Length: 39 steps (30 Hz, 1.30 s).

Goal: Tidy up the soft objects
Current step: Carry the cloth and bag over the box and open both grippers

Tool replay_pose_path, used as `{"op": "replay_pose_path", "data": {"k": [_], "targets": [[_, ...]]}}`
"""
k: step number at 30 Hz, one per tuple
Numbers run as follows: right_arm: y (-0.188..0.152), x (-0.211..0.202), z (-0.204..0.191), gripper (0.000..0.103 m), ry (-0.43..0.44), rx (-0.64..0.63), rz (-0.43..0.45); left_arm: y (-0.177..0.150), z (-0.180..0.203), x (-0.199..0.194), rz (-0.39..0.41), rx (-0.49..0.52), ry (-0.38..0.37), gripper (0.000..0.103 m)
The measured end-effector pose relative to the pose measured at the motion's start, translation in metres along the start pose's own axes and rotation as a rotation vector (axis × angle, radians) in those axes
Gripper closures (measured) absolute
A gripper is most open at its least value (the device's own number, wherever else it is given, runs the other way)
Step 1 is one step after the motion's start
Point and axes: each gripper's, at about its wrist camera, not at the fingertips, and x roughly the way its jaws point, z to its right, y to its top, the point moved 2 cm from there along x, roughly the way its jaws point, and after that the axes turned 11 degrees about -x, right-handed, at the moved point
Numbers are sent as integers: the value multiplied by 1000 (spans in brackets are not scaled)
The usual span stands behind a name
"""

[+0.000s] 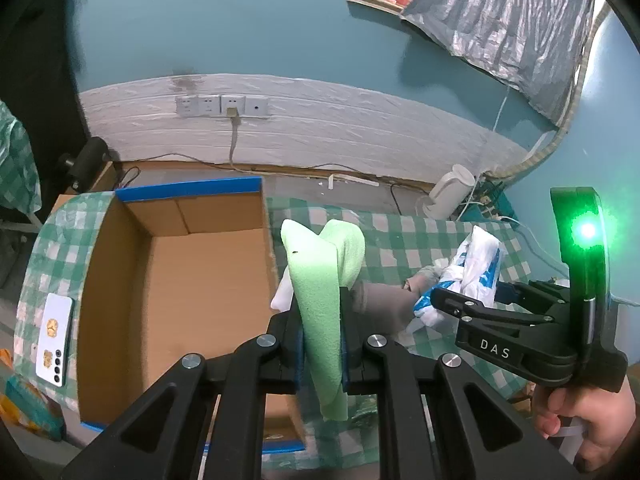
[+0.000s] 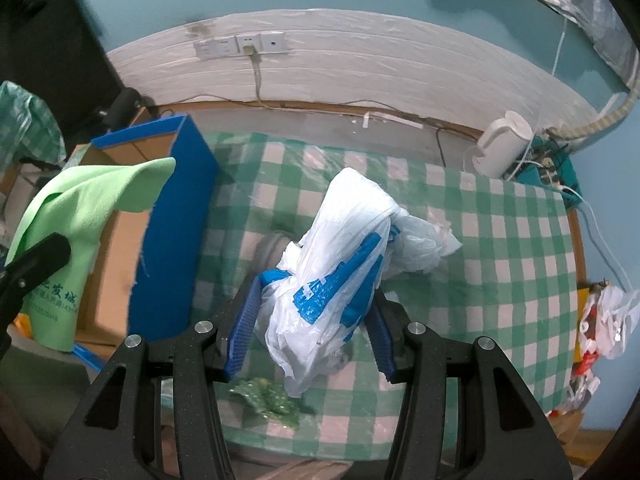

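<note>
My left gripper is shut on a light green cloth, which hangs from the jaws just right of the open cardboard box with blue edges. In the right wrist view the same green cloth drapes in front of that box at the left. My right gripper is shut on a white plastic bag with blue print, held above the green checked tablecloth. The bag and the right gripper also show at the right of the left wrist view. A grey soft item lies behind the cloth.
A white phone lies on the table left of the box. A white kettle stands at the back right by cables. A crumpled green wrapper lies on the tablecloth below the bag. More bags sit off the table's right edge.
</note>
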Motion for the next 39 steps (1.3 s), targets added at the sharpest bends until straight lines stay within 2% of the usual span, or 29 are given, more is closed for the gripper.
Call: {"op": "replay_pose_path", "data": {"k": [12,23,39], "targets": [[24,-1,-48,52,42,-81,15,4,-38,-8,18,-49,26,90],[43,9,-96,52,74,-152,2,5,-78,-6,16,-91,90,90],[59,36,-150,52,100,-234,-37,0,-128,13,-33,-149,173,90]]}}
